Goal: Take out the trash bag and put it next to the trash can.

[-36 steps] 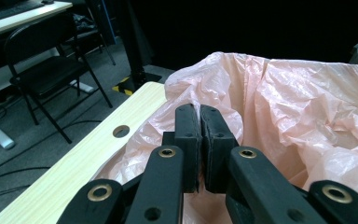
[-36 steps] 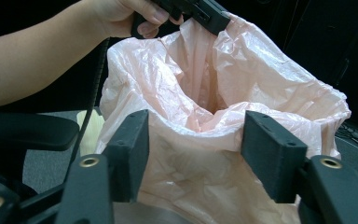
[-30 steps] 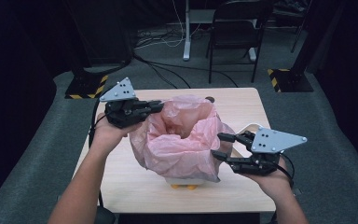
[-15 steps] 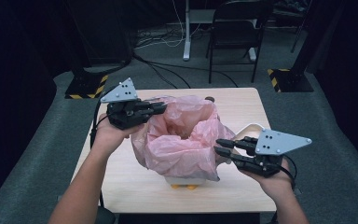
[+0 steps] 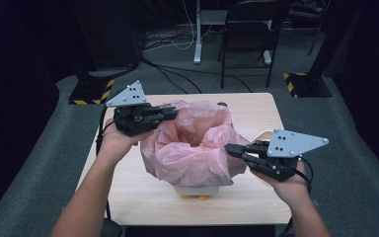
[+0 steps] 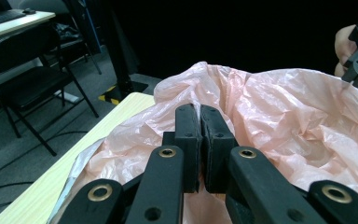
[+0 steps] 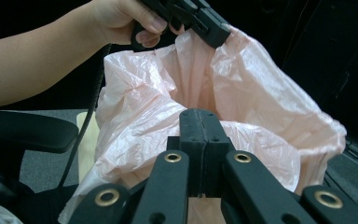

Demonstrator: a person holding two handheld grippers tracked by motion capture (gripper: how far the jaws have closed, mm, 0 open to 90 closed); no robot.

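Stretching the pink bag [image 5: 192, 143] over the white bin [image 5: 197, 189] at tabletop [image 5: 261, 111] centre wants balanced tension: from above, left claw [image 5: 171, 113] clamps the rim at ten o'clock, right claw [image 5: 231, 149] at three o'clock. Left claw's view: jaws pinch film [image 6: 279, 107]. Right claw's view: jaws have just closed on film [image 7: 242, 88]; pull outward evenly.

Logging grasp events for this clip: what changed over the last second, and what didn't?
The right gripper has just been closing: its fingers stood open beside the pink bag a second ago and now meet on the bag's near-right rim, pinching the plastic. The left gripper stays shut on the far-left rim. Both hands, the bag and the white bin under it kept their places on the table.
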